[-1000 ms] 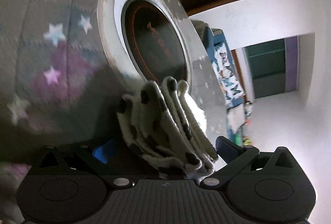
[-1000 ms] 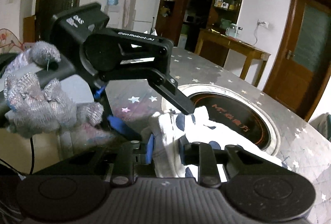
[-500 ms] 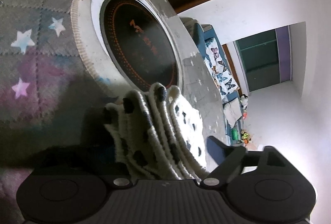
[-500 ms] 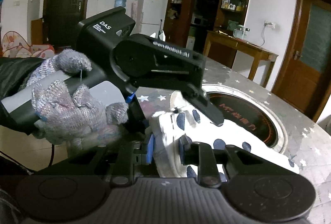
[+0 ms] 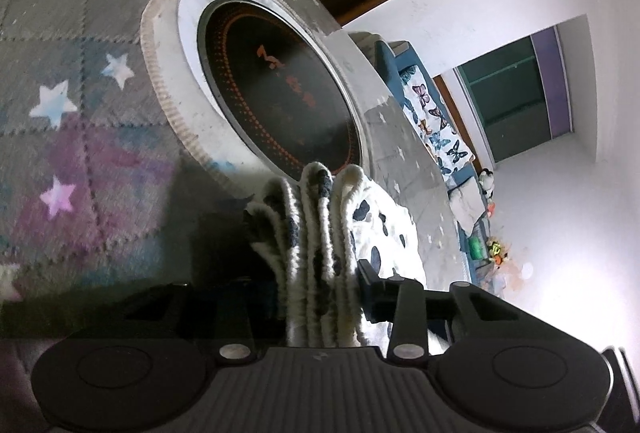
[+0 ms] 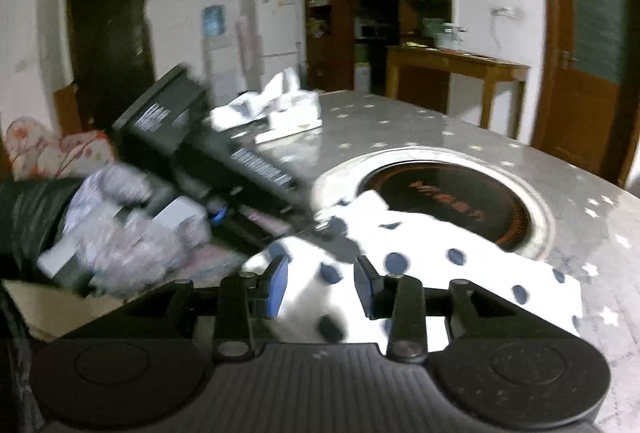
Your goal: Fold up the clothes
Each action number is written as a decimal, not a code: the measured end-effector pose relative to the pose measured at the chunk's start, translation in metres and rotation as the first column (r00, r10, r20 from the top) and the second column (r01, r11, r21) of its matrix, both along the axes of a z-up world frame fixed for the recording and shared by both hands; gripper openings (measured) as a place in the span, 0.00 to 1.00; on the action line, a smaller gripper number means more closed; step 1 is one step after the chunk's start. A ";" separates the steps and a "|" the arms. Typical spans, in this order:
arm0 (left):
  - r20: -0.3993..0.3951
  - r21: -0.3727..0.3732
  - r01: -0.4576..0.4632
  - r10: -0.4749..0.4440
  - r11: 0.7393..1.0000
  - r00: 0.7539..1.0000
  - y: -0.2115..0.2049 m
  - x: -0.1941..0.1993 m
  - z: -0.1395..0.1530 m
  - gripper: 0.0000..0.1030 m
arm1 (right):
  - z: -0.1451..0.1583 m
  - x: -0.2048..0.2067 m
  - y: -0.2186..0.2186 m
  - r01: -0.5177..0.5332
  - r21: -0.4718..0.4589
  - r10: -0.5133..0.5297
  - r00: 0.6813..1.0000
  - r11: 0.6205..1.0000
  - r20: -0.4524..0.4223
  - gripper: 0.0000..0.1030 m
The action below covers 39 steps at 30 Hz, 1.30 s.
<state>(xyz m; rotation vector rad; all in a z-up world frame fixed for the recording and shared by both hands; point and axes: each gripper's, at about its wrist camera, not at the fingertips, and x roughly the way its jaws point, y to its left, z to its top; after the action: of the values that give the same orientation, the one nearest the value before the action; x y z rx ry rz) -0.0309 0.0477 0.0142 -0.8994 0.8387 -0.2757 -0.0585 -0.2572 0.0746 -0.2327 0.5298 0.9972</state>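
A white garment with dark blue dots (image 6: pixel 436 257) lies folded on the star-patterned table, partly over the round black cooktop (image 6: pixel 448 205). My left gripper (image 5: pixel 320 285) is shut on a bunched stack of its folds (image 5: pixel 316 233). In the right wrist view the left gripper's body (image 6: pixel 208 161) and a gloved hand (image 6: pixel 132 229) show at the left. My right gripper (image 6: pixel 322 287) has its jaws apart just over the garment's near edge, gripping nothing.
The round cooktop (image 5: pixel 276 93) has a wide white rim set into the grey star mat (image 5: pixel 80 81). Crumpled white clothes (image 6: pixel 276 101) lie at the table's far side. A wooden side table (image 6: pixel 456 69) and doors stand behind.
My right gripper has let go of the garment and opened, drawing back. The garment now lies flatter over the cooktop. My left gripper still holds its folds and has shifted left.
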 end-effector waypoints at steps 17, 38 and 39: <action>0.013 0.022 0.026 -0.027 0.999 1.000 0.000 0.004 -0.002 0.36 | -0.040 0.124 0.002 0.311 -0.061 -0.317 0.934 0.948 -0.164 0.35; -0.001 0.057 0.044 -0.044 0.997 0.999 -0.002 0.010 -0.001 0.36 | -0.054 0.122 -0.094 0.539 -0.037 -0.536 0.823 0.841 -0.190 0.36; -0.001 0.060 0.045 -0.045 0.997 0.999 -0.003 0.010 -0.001 0.36 | -0.055 0.120 -0.095 0.542 -0.043 -0.540 0.820 0.839 -0.187 0.36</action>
<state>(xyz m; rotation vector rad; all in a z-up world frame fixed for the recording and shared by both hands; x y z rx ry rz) -0.0210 0.0451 0.0136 -0.8256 0.8633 -0.2880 0.0617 -0.3525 0.0191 0.0339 0.7179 0.4619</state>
